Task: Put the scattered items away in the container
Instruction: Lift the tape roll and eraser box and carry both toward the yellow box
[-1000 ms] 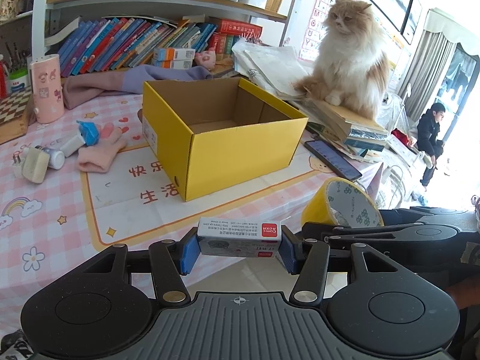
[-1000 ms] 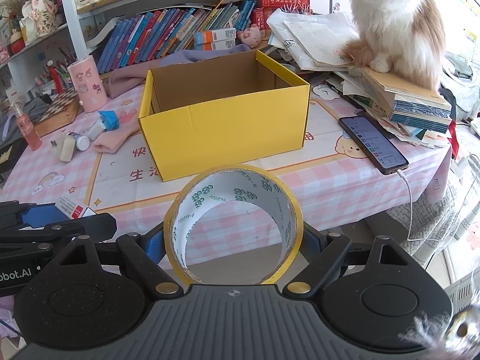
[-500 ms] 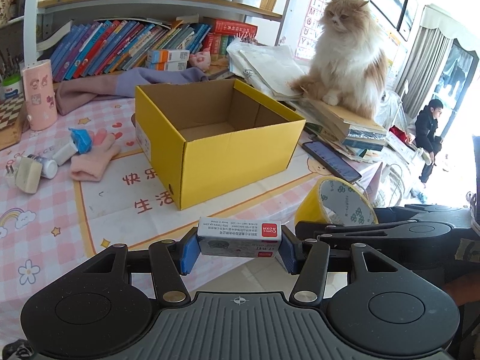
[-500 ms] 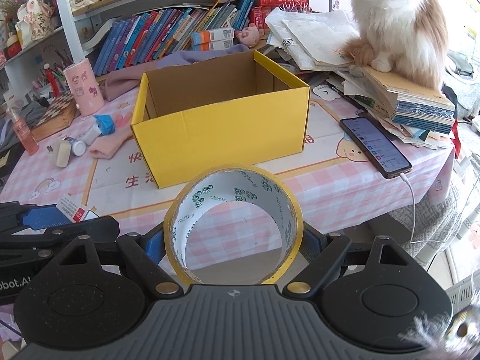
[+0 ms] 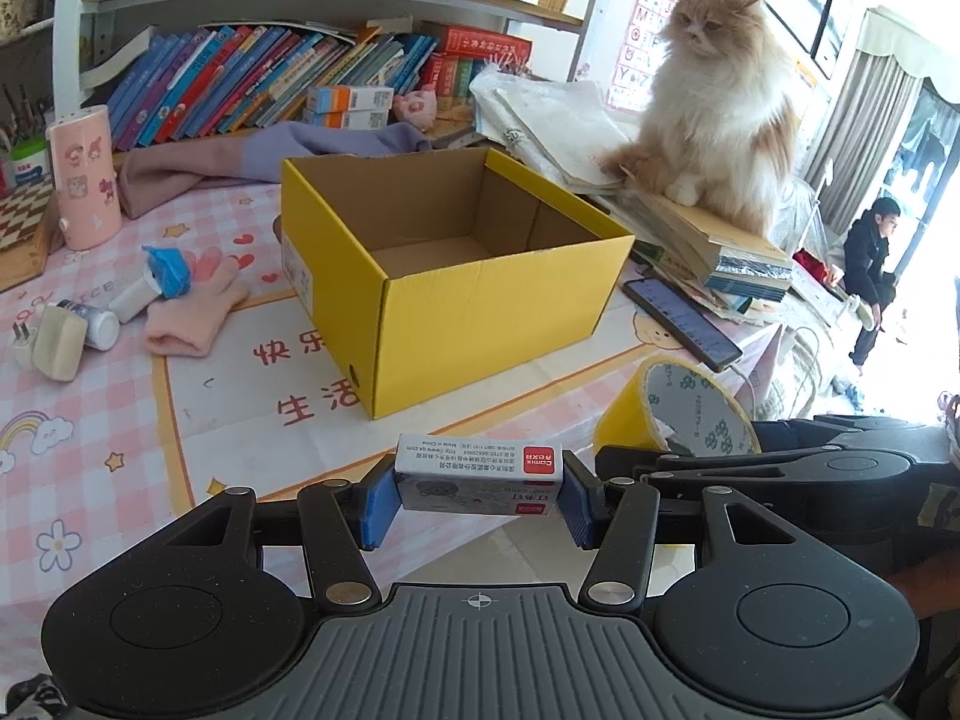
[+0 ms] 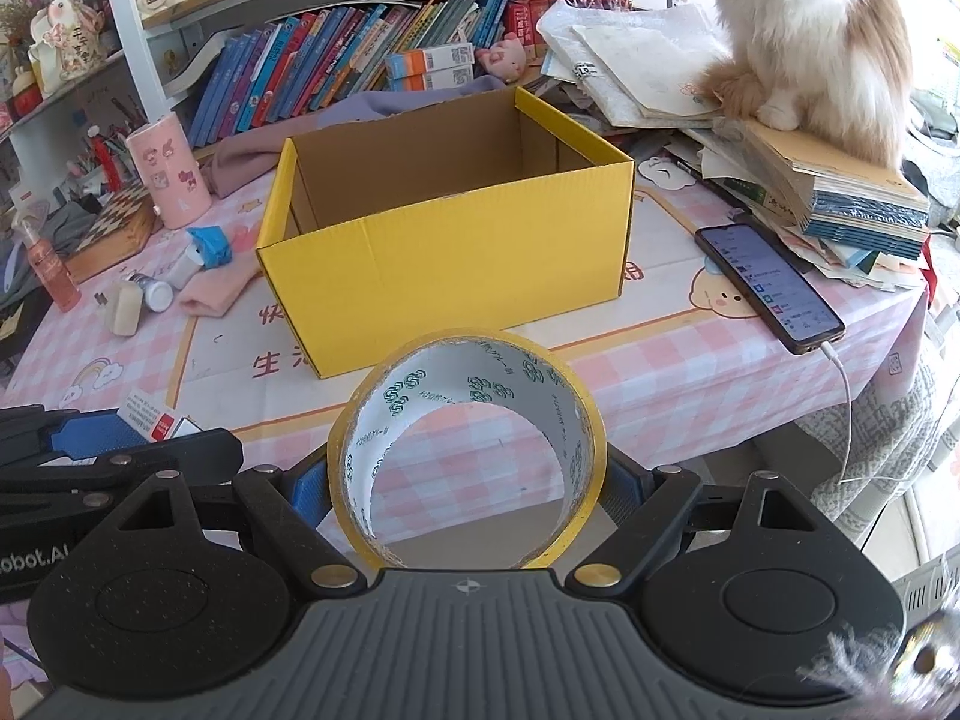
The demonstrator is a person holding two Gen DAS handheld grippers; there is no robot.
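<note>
My left fingers (image 5: 479, 491) pinch a small staple box (image 5: 479, 481) by its two ends. My right fingers (image 6: 467, 481) pinch a tape roll (image 6: 467, 450) from both sides. Both are above the desk (image 6: 660, 372) edge. Farther on the desk stands the yellow box (image 6: 444, 252), open, and I see nothing inside it.

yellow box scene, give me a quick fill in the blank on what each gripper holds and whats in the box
1. The left gripper is shut on a small ____.
2. The right gripper is shut on a roll of ____.
3. The yellow box holds ____.
4. A ____ sits on the book stack.

Missing: carton; tape; nothing; cat
</note>
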